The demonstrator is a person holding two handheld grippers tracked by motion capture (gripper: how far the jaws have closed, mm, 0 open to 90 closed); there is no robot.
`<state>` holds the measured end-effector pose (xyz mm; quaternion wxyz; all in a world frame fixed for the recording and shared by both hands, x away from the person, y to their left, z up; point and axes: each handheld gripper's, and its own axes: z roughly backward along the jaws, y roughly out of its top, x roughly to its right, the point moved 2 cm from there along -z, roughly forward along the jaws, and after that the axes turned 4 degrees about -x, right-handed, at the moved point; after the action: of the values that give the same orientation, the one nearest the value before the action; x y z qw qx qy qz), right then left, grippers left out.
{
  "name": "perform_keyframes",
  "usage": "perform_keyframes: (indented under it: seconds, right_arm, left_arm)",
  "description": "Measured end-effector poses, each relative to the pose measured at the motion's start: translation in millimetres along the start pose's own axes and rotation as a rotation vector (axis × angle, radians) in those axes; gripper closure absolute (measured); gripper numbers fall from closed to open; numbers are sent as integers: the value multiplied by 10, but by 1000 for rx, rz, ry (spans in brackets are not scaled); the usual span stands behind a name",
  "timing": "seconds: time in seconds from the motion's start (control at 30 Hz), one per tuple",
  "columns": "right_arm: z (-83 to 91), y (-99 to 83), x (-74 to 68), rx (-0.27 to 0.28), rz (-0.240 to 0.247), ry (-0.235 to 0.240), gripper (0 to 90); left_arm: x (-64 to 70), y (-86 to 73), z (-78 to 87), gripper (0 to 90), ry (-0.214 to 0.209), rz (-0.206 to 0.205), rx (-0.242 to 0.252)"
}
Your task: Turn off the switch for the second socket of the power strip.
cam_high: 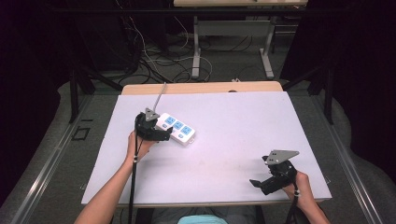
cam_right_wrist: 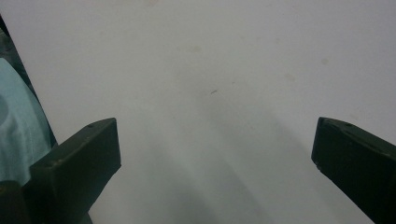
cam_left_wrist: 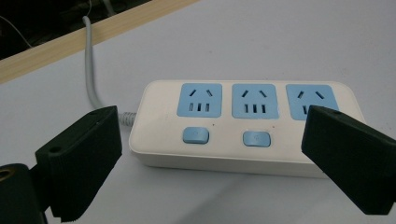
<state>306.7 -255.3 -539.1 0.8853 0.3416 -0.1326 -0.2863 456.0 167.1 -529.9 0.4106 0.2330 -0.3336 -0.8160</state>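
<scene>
A white power strip [cam_high: 177, 128] with three blue sockets lies left of the table's middle, its grey cord [cam_high: 159, 95] running off the far edge. In the left gripper view the power strip [cam_left_wrist: 243, 126] shows two blue switches and lies just beyond the jaws. My left gripper [cam_high: 159, 136] sits at the strip's near-left end, and in its own view the left gripper [cam_left_wrist: 212, 165] stands open with nothing between the jaws. My right gripper [cam_high: 262, 181] hovers near the table's front right, and in its own view the right gripper [cam_right_wrist: 215, 163] is open over bare white surface.
The white tabletop [cam_high: 243, 126] has a wooden strip [cam_high: 201, 87] along its far edge. Beyond it the floor holds tangled cables [cam_high: 159, 60] and the legs of another table [cam_high: 232, 42]. A teal garment [cam_right_wrist: 18, 126] shows at the near table edge.
</scene>
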Motion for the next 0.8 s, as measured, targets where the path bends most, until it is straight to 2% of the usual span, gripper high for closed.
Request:
perform_keyframes:
  seconds: [0.13, 0.17, 0.23, 0.33, 0.4, 0.47, 0.5, 0.53, 0.63, 0.73, 0.77, 0.8]
  right_arm:
    - [1, 1, 2, 0, -1, 0, 8]
    - [1, 0, 0, -1, -4, -1, 8]
    - [0, 0, 2, 0, -2, 1, 8]
    - [1, 0, 2, -5, 1, 3, 8]
    - [3, -1, 3, -7, 4, 6, 8]
    - [1, 0, 2, -6, 0, 2, 8]
    - [2, 0, 2, -6, -1, 2, 8]
    - [1, 0, 3, -6, 0, 2, 8]
    - [1, 0, 2, -6, -1, 2, 8]
    - [2, -3, -5, -12, -6, 7, 8]
    - [2, -3, -5, -12, -6, 7, 8]
    - [5, -3, -5, -16, -7, 8, 8]
  left_arm:
    - [6, 9, -31, 63, 7, 9, 18]
    - [4, 14, -24, 79, -2, 5, 4]
    - [12, 22, -43, 135, 12, -2, 13]
    - [20, 29, -48, 204, 3, 1, 13]
    - [27, 29, -55, 258, 15, -2, 17]
    - [22, 33, -49, 303, -6, -5, 16]
    - [29, 35, -59, 341, 8, -2, 30]
    - [26, 36, -58, 368, -1, -2, 32]
    - [28, 47, -71, 462, -22, 18, 54]
    - [30, 52, -74, 563, -31, 12, 55]
    - [34, 54, -83, 563, -29, 9, 64]
    - [52, 58, -94, 633, -41, 10, 71]
